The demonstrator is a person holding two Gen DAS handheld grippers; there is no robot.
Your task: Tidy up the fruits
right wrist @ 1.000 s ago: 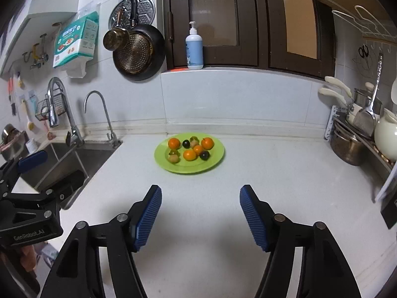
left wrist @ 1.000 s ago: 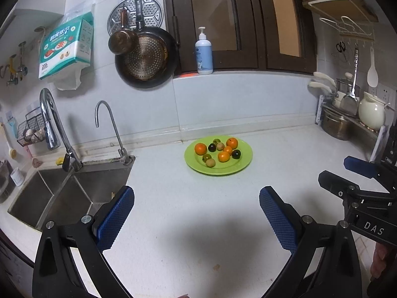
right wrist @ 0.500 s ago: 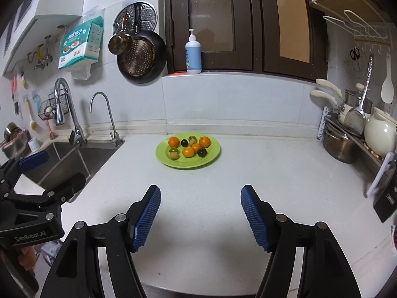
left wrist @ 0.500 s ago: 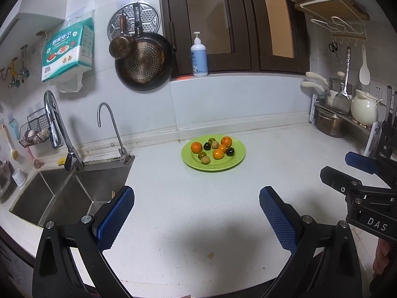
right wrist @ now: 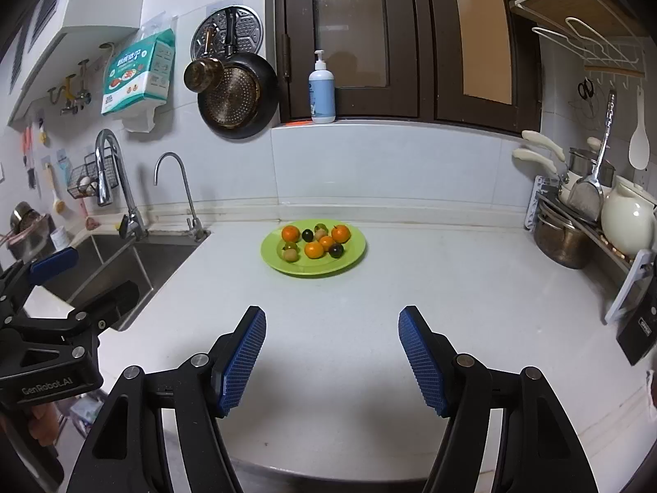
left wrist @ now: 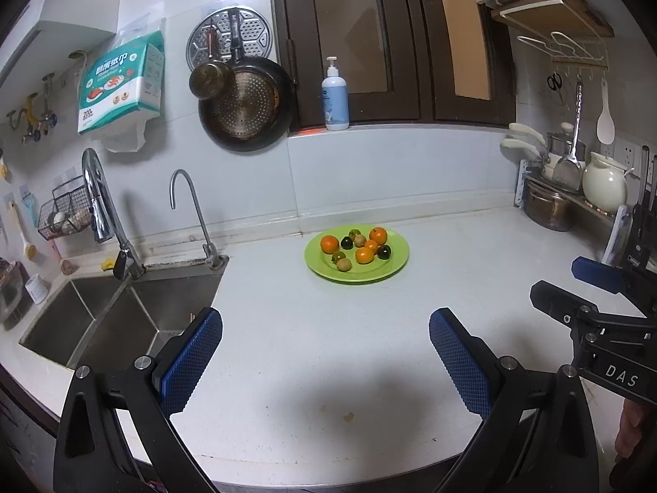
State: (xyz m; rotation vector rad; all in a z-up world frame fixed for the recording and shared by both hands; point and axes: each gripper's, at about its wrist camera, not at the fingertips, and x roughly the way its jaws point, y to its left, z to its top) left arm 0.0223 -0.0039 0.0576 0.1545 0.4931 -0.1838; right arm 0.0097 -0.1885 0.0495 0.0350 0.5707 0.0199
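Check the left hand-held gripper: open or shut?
Open. In the left wrist view the left hand-held gripper has its blue pads spread wide with bare countertop between them, holding nothing.

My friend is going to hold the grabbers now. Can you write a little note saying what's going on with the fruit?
Left gripper: open, empty, held over the white counter, near the sink.
Right gripper: open, empty, over the counter, pointing at the plate.
Fruit: all on the green plate by the back wall. There are four orange fruits, two dark ones, and some small greenish-tan ones, all mixed together.
Done: nothing picked up yet.
Left: reach the plate and start sorting. No other dish for the fruit is in view.
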